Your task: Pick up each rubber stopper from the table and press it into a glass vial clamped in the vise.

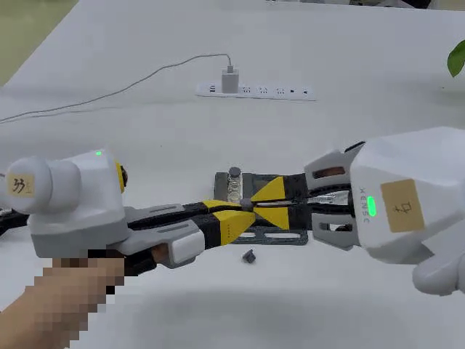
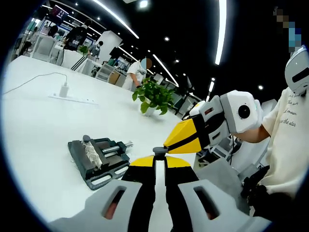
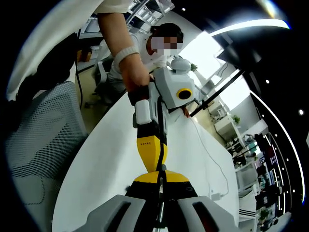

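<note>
A rubber stopper point(image 2: 159, 151) is pinched at the tips of the left gripper point(image 2: 160, 156), above the vise point(image 1: 285, 235). It is met tip to tip by the right gripper point(image 3: 161, 175), whose jaws are pressed together. A second stopper point(image 1: 249, 255) lies before the vise on the open table point(image 1: 145, 123). The vial point(image 1: 234, 190) is clamped at the vise's far edge.

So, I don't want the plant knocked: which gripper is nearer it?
Right. The right gripper lies toward the plant; the left gripper lies opposite, farther away, tips meeting.

Left gripper point(image 1: 240, 211) and right gripper point(image 1: 256, 203) crowd above the vise point(image 1: 283, 235).
</note>
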Available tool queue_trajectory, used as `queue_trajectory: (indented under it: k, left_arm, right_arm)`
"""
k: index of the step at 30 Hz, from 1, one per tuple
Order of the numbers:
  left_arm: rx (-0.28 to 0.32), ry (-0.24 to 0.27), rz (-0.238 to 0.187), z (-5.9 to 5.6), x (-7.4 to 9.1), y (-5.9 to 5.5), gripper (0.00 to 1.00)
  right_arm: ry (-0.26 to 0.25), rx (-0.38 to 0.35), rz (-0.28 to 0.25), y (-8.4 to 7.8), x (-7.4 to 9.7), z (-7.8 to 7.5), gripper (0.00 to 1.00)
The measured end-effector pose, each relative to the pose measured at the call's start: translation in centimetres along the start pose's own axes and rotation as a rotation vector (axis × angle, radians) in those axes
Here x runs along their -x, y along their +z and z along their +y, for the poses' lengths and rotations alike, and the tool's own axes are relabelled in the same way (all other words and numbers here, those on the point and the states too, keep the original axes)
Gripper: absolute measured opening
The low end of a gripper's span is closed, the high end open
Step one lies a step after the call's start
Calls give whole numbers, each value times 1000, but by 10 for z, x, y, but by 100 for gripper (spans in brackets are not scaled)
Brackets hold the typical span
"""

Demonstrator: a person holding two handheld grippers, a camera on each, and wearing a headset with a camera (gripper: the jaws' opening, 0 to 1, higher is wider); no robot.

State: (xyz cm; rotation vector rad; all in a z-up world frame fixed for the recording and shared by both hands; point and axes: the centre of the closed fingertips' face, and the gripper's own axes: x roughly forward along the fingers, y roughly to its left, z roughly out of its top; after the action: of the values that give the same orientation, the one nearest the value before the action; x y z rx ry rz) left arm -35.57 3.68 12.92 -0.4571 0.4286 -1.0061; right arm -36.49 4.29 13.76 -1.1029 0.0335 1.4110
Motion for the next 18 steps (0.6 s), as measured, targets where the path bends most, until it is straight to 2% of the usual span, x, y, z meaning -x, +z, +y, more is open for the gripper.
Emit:
queue_trajectory:
  k: [5,8,9,10,11,13,16,18]
  left_arm:
    - [-10,1,11,0,-1,-3,2]
    - [-41,7,39,1,-2,-8,2]
    - [-51,10,49,1,-3,-11,2]
    - [-78,20,75,3,-2,-15,2]
    - [-95,25,90,4,-2,-18,2]
    - [-151,32,139,6,-2,-27,2]
    - [-193,37,185,6,-2,-37,2]
    - [-245,43,218,7,-2,-43,2]
  right_arm:
    - [15,-21,-1,-1,0,3,0]
    - [24,-41,2,-3,0,4,1]
    - [27,-52,0,-3,0,4,4]
    - [55,-113,-32,1,1,7,9]
    - [56,-141,-40,2,1,6,11]
    - [83,-190,-54,2,3,6,16]
    - [120,-265,-65,2,4,8,21]
    - [151,-329,-61,0,4,11,25]
